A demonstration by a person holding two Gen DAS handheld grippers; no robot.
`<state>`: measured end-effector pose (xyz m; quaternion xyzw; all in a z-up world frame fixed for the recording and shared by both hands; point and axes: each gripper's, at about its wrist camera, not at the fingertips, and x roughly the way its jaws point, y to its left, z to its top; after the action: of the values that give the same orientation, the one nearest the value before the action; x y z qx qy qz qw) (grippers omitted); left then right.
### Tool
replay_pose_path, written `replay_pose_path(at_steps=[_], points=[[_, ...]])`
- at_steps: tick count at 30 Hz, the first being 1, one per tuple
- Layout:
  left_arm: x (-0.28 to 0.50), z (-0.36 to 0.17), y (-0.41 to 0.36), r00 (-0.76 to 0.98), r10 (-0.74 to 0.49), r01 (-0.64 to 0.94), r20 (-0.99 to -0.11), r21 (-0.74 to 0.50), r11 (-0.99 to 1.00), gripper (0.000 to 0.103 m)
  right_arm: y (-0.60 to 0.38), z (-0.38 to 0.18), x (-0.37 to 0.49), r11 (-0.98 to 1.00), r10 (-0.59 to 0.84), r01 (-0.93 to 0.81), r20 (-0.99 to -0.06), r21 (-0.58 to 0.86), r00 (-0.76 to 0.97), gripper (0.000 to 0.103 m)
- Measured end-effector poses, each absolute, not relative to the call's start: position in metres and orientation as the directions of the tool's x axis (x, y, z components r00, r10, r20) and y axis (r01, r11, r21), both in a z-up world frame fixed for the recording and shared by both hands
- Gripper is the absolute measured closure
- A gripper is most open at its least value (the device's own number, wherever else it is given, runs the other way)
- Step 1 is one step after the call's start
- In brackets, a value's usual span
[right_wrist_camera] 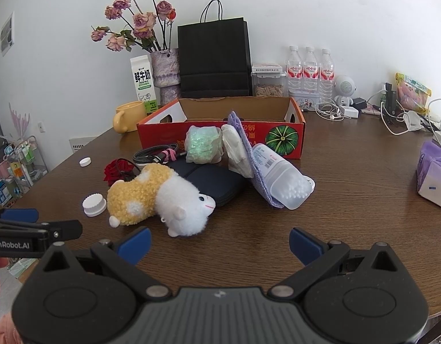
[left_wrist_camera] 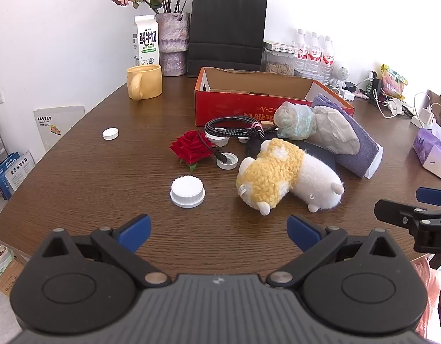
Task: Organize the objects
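Two tools hover low over the near edge of the brown wooden bench (left_wrist_camera: 91,172), both spread wide and empty: the left tool (left_wrist_camera: 219,233) faces a ribbed white lid (left_wrist_camera: 187,191), the right tool (right_wrist_camera: 219,242) faces a yellow-and-white plush sheep (right_wrist_camera: 160,197) lying on its side. Behind the sheep a clutter lies in front of an open red cardboard box (right_wrist_camera: 220,140): a red rose (left_wrist_camera: 192,147), a coiled braided cable (left_wrist_camera: 232,126), a dark pouch (right_wrist_camera: 217,179), a crumpled greenish plastic bag (right_wrist_camera: 203,143), a purple cloth (right_wrist_camera: 249,157) and a clear tub of what may be cotton swabs (right_wrist_camera: 280,180). One small white cap (left_wrist_camera: 110,133) sits apart at left. A yellow mug (left_wrist_camera: 144,81) stands near the milk carton (left_wrist_camera: 146,40).
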<state>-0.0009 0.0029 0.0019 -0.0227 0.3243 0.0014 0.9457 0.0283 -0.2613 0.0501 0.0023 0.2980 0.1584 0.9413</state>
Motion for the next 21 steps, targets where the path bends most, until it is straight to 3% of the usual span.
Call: replay_pose_path(at_steps=[21], points=[[-0.0014,0.0049,0.0026,0.793,-0.015,-0.014,-0.609,-0.044,0.999,0.000,-0.2602,0.0520,0.0276,0.950,0.299,-0.298,-0.558,0.097,0.774,0.000]])
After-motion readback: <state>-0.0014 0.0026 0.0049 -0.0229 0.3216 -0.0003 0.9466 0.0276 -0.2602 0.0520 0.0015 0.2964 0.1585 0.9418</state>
